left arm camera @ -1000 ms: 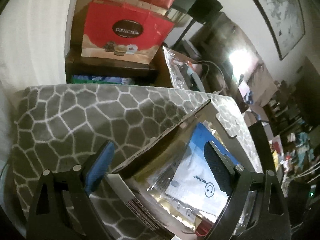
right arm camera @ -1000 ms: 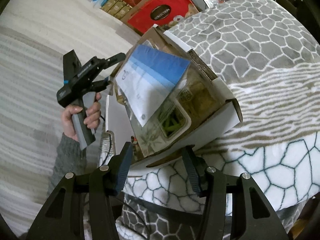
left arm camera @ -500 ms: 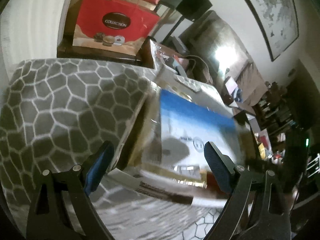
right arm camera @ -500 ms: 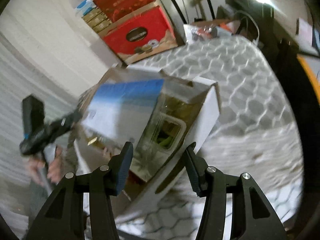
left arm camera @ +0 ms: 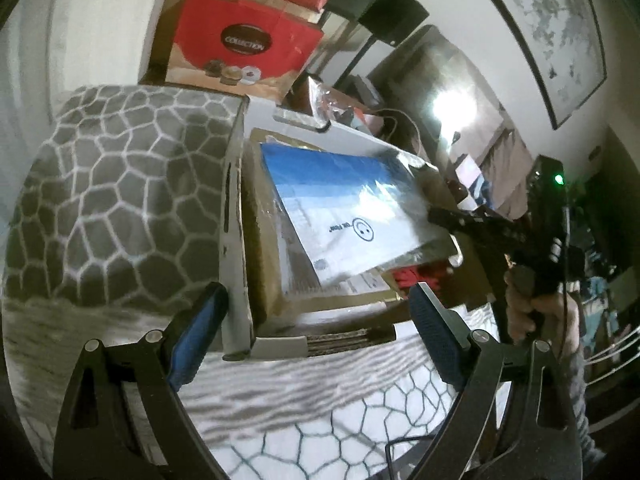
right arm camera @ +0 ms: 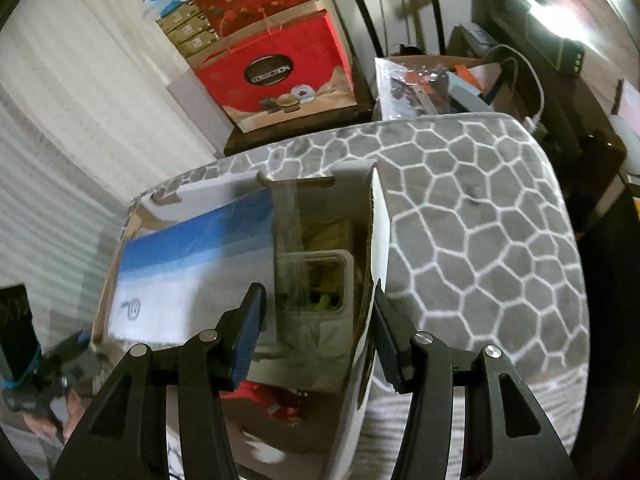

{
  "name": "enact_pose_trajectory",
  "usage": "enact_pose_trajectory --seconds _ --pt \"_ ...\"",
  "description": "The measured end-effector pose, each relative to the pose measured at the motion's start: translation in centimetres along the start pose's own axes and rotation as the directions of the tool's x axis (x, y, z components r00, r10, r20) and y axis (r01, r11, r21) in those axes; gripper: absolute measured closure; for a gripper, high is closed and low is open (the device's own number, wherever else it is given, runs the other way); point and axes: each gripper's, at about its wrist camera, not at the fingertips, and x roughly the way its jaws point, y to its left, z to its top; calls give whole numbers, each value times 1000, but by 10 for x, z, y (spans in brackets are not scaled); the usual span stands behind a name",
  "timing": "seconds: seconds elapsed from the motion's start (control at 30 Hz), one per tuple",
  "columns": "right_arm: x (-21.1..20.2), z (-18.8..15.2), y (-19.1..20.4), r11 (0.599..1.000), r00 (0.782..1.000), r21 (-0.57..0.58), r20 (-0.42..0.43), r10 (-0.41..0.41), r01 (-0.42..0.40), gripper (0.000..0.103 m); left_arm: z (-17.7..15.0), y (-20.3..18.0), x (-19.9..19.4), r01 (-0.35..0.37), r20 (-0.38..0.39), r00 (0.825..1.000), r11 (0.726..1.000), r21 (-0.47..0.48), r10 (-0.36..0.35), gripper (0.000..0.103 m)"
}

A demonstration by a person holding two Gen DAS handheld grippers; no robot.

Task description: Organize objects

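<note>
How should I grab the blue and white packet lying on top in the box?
Probably pinch the blue and white packet by its low white corner, coming from the near, open side of the cardboard box. It is thin, flat and tilted, and that corner sticks out free above the other things, so one finger could slip under it.

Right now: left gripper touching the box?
Cannot tell. Left wrist view: left gripper straddles the box wall; one pad overlaps it, blurred, neither gap nor contact plain.

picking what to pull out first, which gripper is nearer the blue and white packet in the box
Right. The right gripper hangs over the open box, beside the blue and white packet. The left gripper sits back at the box's near edge.
</note>
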Motion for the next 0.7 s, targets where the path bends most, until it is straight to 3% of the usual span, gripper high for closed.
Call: enact_pose_trajectory --seconds 0.37,0.6,0.63,0.7 --pt "12 4 12 999 999 -21 15 29 -29 50 -12 8 -7 -31 10 999 999 -37 31 13" --pt "7 2 13 1000 1000 -31 12 6 -6 48 -11 7 -5 -39 9 999 999 -23 40 15" --pt "5 2 14 999 1000 -33 16 0 1 45 -11 8 -7 -48 18 999 999 -25 48 15" --pt "-2 0 16 999 999 -47 35 -18 19 28 -10 9 -12 -79 50 995 996 -29 81 13"
